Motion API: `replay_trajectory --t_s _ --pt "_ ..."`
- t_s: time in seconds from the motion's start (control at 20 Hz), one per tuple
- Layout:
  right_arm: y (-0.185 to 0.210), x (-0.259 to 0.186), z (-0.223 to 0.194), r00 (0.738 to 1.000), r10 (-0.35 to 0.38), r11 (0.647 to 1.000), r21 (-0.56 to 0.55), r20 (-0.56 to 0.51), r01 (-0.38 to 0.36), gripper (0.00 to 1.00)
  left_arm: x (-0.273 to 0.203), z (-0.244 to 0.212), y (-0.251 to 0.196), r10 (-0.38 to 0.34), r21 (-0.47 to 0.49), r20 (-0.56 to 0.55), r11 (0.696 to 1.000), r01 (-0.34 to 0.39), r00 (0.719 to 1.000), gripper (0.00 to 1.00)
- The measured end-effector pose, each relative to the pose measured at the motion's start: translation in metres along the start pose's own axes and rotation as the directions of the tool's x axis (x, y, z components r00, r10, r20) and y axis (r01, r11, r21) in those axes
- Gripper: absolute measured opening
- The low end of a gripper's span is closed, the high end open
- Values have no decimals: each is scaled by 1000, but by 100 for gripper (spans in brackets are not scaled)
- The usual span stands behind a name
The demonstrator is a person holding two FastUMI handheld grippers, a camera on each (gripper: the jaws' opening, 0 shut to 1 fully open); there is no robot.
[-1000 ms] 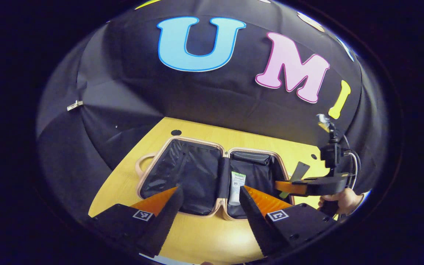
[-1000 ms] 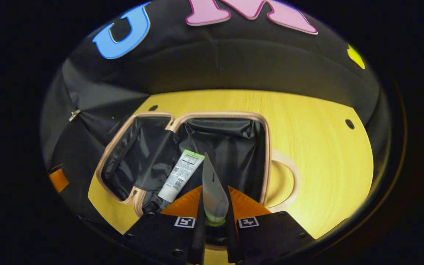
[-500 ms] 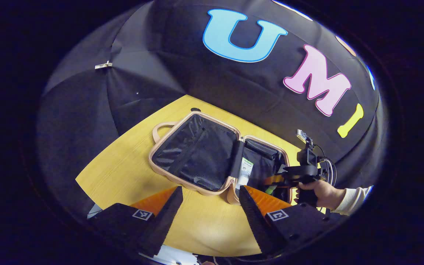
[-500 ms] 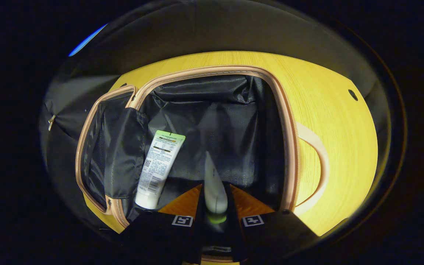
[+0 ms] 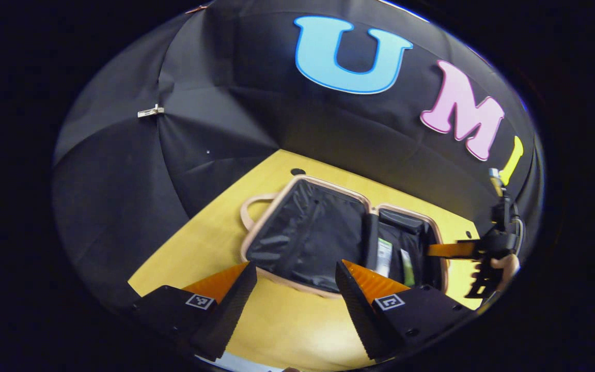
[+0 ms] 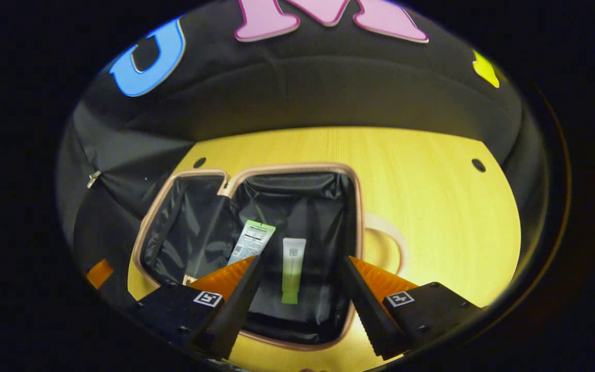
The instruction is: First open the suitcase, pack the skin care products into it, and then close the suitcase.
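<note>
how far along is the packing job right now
Done: the suitcase lies open on the table, and two tubes lie in its right half, the white tube and the green-capped tube. In hand: nothing; the right gripper and left gripper are both open and empty. Left: closing the suitcase.

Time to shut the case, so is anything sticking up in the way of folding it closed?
Nothing visible does. The white tube with the green cap and the green-topped tube lie flat inside the open beige suitcase, below its rim. The right tongs are open, above it.
</note>
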State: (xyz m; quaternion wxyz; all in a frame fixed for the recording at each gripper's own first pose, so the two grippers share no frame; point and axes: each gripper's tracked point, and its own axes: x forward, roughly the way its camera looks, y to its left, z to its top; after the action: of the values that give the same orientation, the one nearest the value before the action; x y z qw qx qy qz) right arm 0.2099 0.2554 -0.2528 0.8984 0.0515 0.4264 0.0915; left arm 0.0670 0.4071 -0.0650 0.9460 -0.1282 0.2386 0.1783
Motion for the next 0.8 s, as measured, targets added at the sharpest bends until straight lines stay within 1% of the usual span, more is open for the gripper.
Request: replay_trajectory --t_s 0.1,0.2,0.3,0.4,0.45,0.5,0.55,0.6,0.65,0.7,0.75,0.8 --pt "-11 -34 12 997 1 1000 -22 72 1 98 30 20 33 41 -9 2 999 -41 999 97" --pt "-25 -65 20 991 -18 999 -28 136 22 98 61 36 58 58 -25 -15 998 -59 998 96" --pt "-35 -97 27 980 -34 999 -8 199 36 98 97 42 76 58 -47 -53 997 -60 997 97" --pt "-41 -128 28 965 -48 999 15 256 46 98 128 41 84 31 -75 -113 996 -40 993 96" --pt "-49 -146 24 957 -68 998 18 280 65 97 142 39 86 13 -87 -130 996 -24 991 95" --pt "-55 -157 20 952 -83 996 11 296 83 97 157 37 90 10 -101 -156 995 -26 988 96" --pt "-62 -171 13 949 -98 994 -10 301 106 98 170 35 95 10 -124 -180 992 -33 984 95" --pt "-70 -181 4 950 -113 991 -34 292 128 97 182 31 96 -10 -164 -205 986 -24 979 95" --pt "-77 -191 -7 954 -132 988 -43 270 149 97 191 29 92 -49 -214 -223 977 0 974 93" --pt "-80 -197 -20 962 -146 988 -23 230 156 98 199 29 90 -89 -264 -240 964 23 967 92" --pt "-80 -204 -30 966 -157 988 26 204 155 98 206 27 91 -114 -309 -259 951 29 959 90" --pt "-80 -209 -32 964 -164 985 87 209 149 98 213 26 98 -116 -334 -275 943 19 954 87"
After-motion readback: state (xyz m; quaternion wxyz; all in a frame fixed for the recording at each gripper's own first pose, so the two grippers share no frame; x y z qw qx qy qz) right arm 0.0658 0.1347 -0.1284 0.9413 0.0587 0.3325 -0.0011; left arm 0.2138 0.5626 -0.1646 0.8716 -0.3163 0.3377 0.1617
